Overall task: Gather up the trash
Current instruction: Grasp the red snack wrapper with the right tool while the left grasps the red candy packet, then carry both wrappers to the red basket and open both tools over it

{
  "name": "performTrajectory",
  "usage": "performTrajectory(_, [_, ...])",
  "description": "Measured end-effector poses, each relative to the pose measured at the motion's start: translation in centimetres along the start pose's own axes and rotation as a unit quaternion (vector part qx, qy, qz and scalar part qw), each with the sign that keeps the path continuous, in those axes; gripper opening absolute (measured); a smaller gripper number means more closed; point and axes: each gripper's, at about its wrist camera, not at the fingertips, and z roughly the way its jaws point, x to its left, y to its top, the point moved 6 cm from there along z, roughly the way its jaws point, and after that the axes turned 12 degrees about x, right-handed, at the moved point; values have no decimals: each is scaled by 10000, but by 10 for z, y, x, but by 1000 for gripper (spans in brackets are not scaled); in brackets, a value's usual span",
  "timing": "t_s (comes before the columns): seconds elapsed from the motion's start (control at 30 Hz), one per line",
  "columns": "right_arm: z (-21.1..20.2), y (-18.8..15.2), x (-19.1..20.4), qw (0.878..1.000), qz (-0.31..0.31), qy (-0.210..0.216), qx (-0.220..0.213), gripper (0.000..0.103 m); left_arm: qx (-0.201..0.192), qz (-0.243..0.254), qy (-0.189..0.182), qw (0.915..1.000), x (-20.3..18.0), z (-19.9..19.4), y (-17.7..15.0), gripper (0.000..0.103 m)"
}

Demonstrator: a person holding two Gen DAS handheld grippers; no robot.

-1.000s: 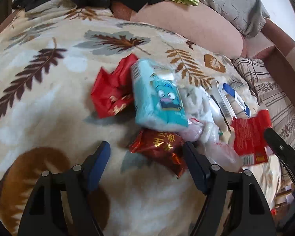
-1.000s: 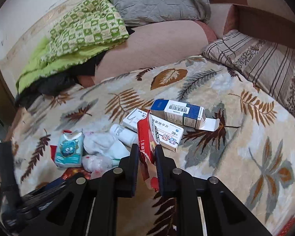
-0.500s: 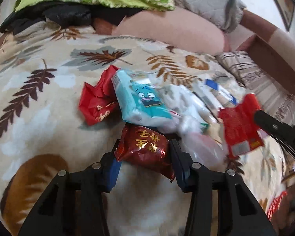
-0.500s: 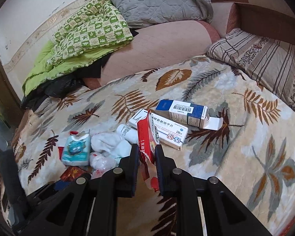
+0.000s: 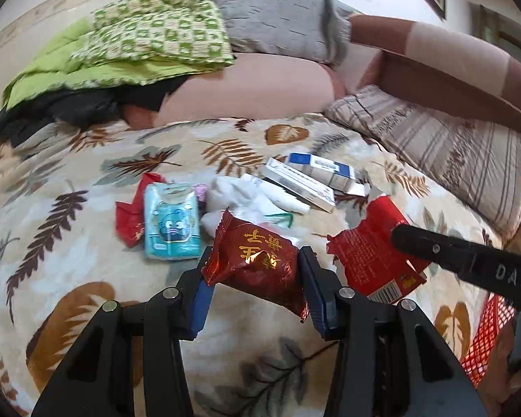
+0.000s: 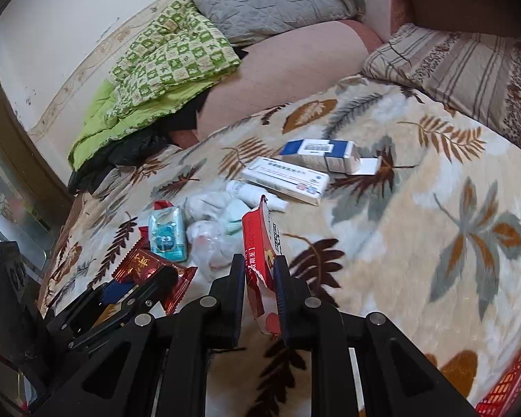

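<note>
My left gripper [image 5: 255,260] is shut on a dark red snack wrapper [image 5: 257,260] with gold characters, lifted clear of the leaf-print blanket [image 5: 69,260]. From the right wrist view the same dark red snack wrapper [image 6: 149,269] shows at the lower left. My right gripper [image 6: 259,267] is shut on a torn red packet [image 6: 260,243], which also appears as the torn red packet [image 5: 371,253] in the left wrist view. Left on the blanket are a teal tissue pack [image 5: 172,224], a crumpled red wrapper [image 5: 130,215], white crumpled tissues [image 5: 239,198] and two medicine boxes [image 5: 300,184].
A red mesh basket [image 5: 486,337] sits at the lower right, off the bed's edge. A striped pillow [image 5: 444,149], a pink bolster [image 5: 253,90], a grey pillow [image 5: 274,10] and a green quilt [image 5: 139,45] line the back of the bed.
My left gripper closed on the dark red snack wrapper and lifted it away from the pile. The right gripper kept its hold on the torn red packet and rose a little.
</note>
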Motion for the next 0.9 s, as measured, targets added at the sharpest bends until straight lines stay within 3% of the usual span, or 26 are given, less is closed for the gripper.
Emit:
performTrajectory(0.13, [1,5,-6,9999,8,-113,-78,18,33,196,103,9997,-7,6,0,46])
performTrajectory(0.47, [8,15,-17,9992,-42,-392,-114,18,384,-150,-74,9991,4,26,-1,46])
performTrajectory(0.9, [8,13,-4,9984,-225,-434,-270,18,376,-143,3,9992,6,28,1,46])
